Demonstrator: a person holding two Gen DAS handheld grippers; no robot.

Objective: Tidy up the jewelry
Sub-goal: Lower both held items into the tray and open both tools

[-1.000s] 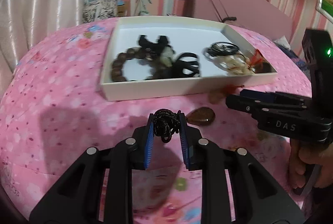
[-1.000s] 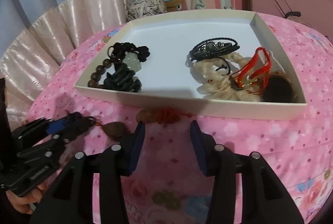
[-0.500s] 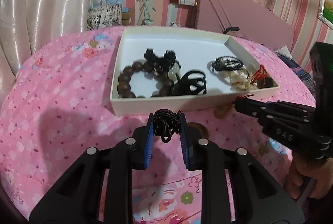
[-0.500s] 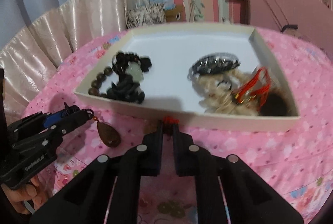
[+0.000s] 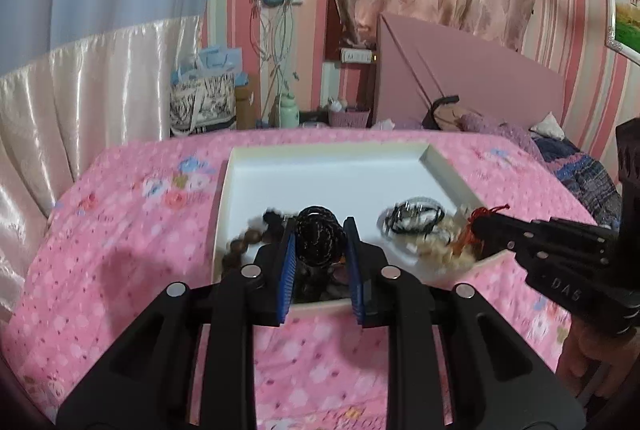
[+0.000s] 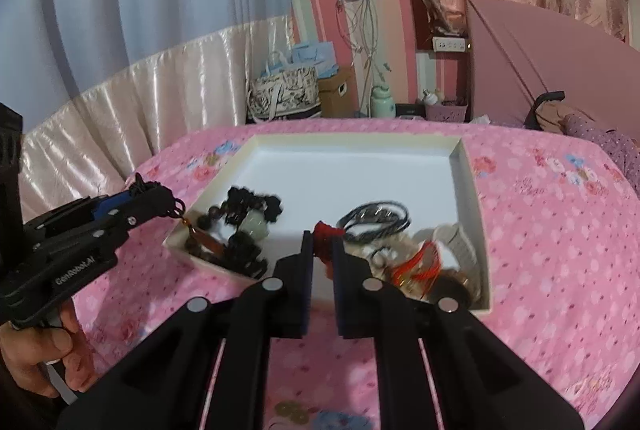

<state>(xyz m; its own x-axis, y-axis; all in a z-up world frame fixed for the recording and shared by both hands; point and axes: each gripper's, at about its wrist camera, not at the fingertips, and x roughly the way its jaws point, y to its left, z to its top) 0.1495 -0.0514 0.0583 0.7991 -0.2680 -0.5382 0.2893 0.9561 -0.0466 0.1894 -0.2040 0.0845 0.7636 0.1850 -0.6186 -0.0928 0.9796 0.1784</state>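
Observation:
A white tray (image 5: pixel 328 148) (image 6: pixel 352 138) lies on a pink floral bedspread (image 5: pixel 120 230). My left gripper (image 5: pixel 320 230) (image 6: pixel 172 202) is shut on a bunched black cord (image 5: pixel 320 238). A brown teardrop pendant (image 6: pixel 204 242) dangles from that cord over the tray's near left corner. My right gripper (image 6: pixel 324 242) (image 5: pixel 480 226) is shut on a red knotted tassel (image 6: pixel 326 232) (image 5: pixel 492 210), held above the tray's near edge. Whether tassel and pendant are joined I cannot tell.
In the tray lie a brown bead bracelet (image 5: pixel 236 250), a black cord with a pale green stone (image 6: pixel 256 224), a dark bangle (image 6: pixel 376 218), cream beads and a red string (image 6: pixel 420 266). Bags (image 6: pixel 284 98) and a pink headboard (image 5: pixel 480 78) stand behind. A hand (image 6: pixel 40 358) holds the left gripper.
The right gripper closed on the red tassel. Both grippers then rose and tilted up, carrying cord, pendant and tassel off the bedspread to over the tray's near edge.

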